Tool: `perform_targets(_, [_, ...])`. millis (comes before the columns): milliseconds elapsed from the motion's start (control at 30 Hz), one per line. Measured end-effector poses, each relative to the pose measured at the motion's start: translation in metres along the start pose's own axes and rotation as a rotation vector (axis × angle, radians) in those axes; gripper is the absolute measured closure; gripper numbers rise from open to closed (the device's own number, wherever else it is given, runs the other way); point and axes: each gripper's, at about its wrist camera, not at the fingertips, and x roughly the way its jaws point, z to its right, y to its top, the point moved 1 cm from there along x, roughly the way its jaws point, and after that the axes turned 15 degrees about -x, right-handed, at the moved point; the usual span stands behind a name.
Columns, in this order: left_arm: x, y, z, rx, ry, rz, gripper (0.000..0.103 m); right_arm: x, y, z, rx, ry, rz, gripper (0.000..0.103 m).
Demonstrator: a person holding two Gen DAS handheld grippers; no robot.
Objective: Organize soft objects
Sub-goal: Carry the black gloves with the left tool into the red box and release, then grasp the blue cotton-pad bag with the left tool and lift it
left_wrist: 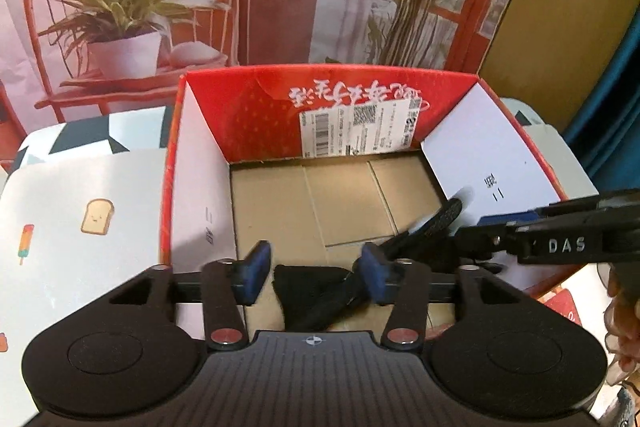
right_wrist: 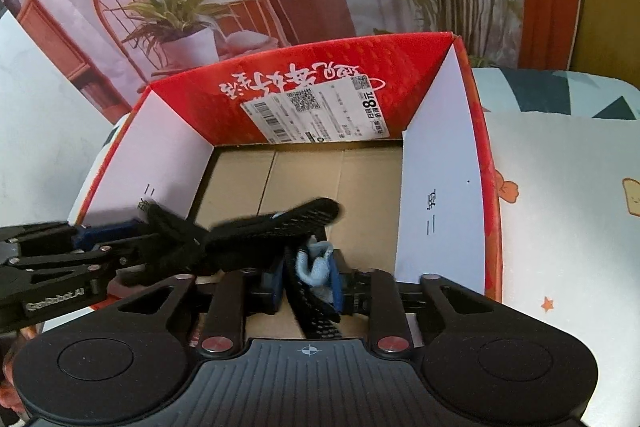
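Black sock (right_wrist: 256, 227) held over the red box (left_wrist: 256, 115).
Right gripper (right_wrist: 306, 281) pinches one sock end; left gripper (left_wrist: 314, 273), jaws spread, straddles the other; the sock's long axis spans both.

Right gripper (right_wrist: 306, 285) clamped on a black sock (right_wrist: 276, 223) with a pale blue toe, over the open red box (right_wrist: 486, 163) (brown cardboard floor, shipping label (right_wrist: 316, 113) on the far wall). Left gripper (right_wrist: 96, 247) reaching in beside, jaw state unclear.
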Motion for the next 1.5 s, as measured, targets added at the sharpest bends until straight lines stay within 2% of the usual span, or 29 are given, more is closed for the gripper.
perform_targets(200, [-0.029, -0.005, -0.003, 0.020, 0.001, 0.071, 0.049, -0.013, -0.006, -0.004, -0.015, -0.037, 0.048, 0.069])
perform_targets(433, [-0.079, -0.032, -0.011, 0.019, -0.090, 0.132, 0.050, -0.058, -0.025, -0.024, -0.036, -0.029, 0.210, 0.063])
perform_targets(533, [-0.092, -0.045, -0.019, -0.013, -0.094, 0.139, 0.050, -0.076, -0.036, -0.032, -0.039, -0.022, 0.275, 0.062])
perform_targets(667, [-0.097, -0.060, -0.036, -0.088, -0.105, 0.130, 0.051, -0.086, -0.051, -0.040, -0.019, 0.004, 0.305, 0.062])
perform_targets(833, [-0.096, -0.081, -0.050, -0.159, -0.111, 0.115, 0.051, -0.085, -0.068, -0.054, -0.032, 0.025, 0.306, 0.062])
perform_targets(1033, [-0.090, -0.100, -0.055, -0.201, -0.073, 0.094, 0.051, -0.074, -0.084, -0.077, -0.067, 0.050, 0.270, 0.062])
perform_targets(1233, [-0.075, -0.116, -0.062, -0.261, -0.107, 0.026, 0.051, -0.054, -0.098, -0.088, -0.068, 0.082, 0.208, 0.058])
perform_targets(1367, [-0.070, -0.124, -0.068, -0.332, -0.149, 0.013, 0.051, -0.042, -0.107, -0.092, -0.057, 0.104, 0.166, 0.056])
perform_targets(1500, [-0.064, -0.132, -0.073, -0.390, -0.177, -0.016, 0.051, -0.035, -0.114, -0.092, -0.046, 0.120, 0.144, 0.050])
